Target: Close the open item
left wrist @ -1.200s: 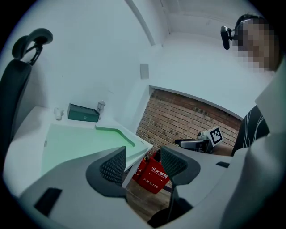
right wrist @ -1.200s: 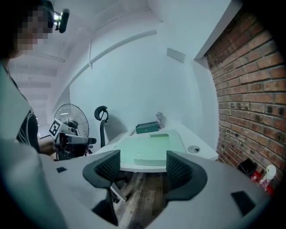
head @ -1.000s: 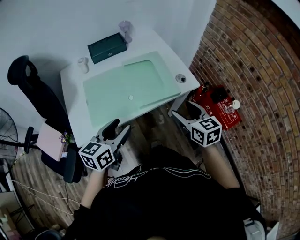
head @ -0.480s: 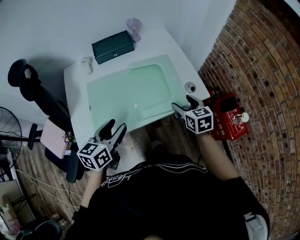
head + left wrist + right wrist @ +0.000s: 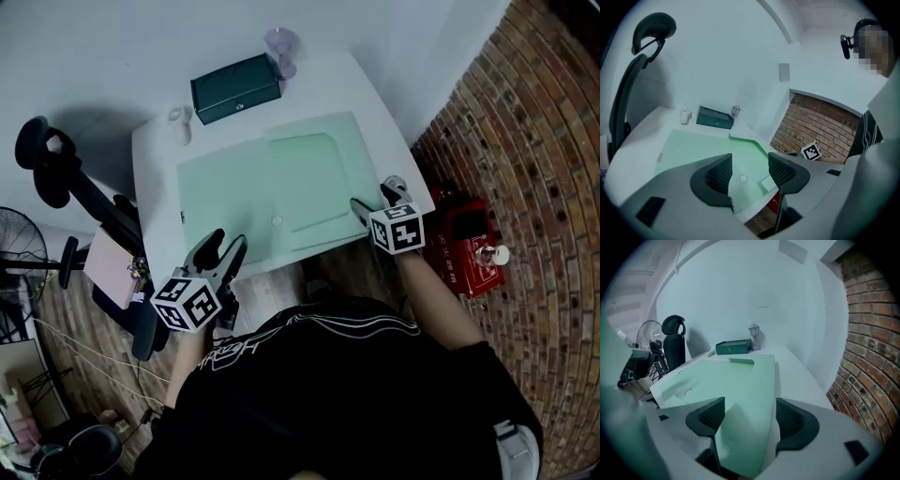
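A pale green translucent folder (image 5: 272, 192) lies open on the white desk (image 5: 155, 159), its cover flap (image 5: 323, 173) spread to the right. My right gripper (image 5: 375, 196) is at the folder's front right corner. Its jaws are opening, and the flap's corner (image 5: 740, 427) lies loose between them with a gap at each pad. My left gripper (image 5: 225, 246) hovers open over the desk's front left edge, nothing between its fingers. In the left gripper view the folder's snap button (image 5: 743, 178) shows between the jaws of the left gripper (image 5: 750, 161).
A dark green box (image 5: 236, 88), a clear glass (image 5: 280, 43) and a small white cup (image 5: 179, 120) stand along the desk's back. A black office chair (image 5: 56, 169) is at the left. A red toolbox (image 5: 473, 246) sits by the brick wall (image 5: 525, 141) on the right.
My right gripper has moved up from beside the red toolbox to the folder's front right corner. The left gripper has crept a little closer to the desk's front edge.
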A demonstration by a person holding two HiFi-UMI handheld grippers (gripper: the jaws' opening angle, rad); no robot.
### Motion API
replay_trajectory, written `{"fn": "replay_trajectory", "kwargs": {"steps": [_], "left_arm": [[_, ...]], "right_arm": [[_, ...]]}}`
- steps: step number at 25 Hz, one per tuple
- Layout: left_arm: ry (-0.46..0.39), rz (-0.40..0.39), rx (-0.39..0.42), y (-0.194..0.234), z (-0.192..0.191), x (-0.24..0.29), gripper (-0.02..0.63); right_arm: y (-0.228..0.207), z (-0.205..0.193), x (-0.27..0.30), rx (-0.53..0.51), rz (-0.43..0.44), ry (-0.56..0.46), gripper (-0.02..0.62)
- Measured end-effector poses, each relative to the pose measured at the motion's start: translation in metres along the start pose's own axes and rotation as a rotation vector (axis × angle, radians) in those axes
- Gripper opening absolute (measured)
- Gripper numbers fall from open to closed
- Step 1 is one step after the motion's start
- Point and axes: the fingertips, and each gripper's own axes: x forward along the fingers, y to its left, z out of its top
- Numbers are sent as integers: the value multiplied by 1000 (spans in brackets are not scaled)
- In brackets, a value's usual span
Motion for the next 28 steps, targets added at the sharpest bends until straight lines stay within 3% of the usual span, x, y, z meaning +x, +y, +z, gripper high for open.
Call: {"fn": "replay_trajectory", "kwargs": {"steps": [12, 28], "left_arm": [[-33, 99, -60, 28, -5, 0, 244], [12, 251, -173, 75, -81, -100, 244]], "right_arm": [[-3, -9, 11, -58, 36, 14, 322], [11, -24, -3, -132, 76, 55, 314]]}}
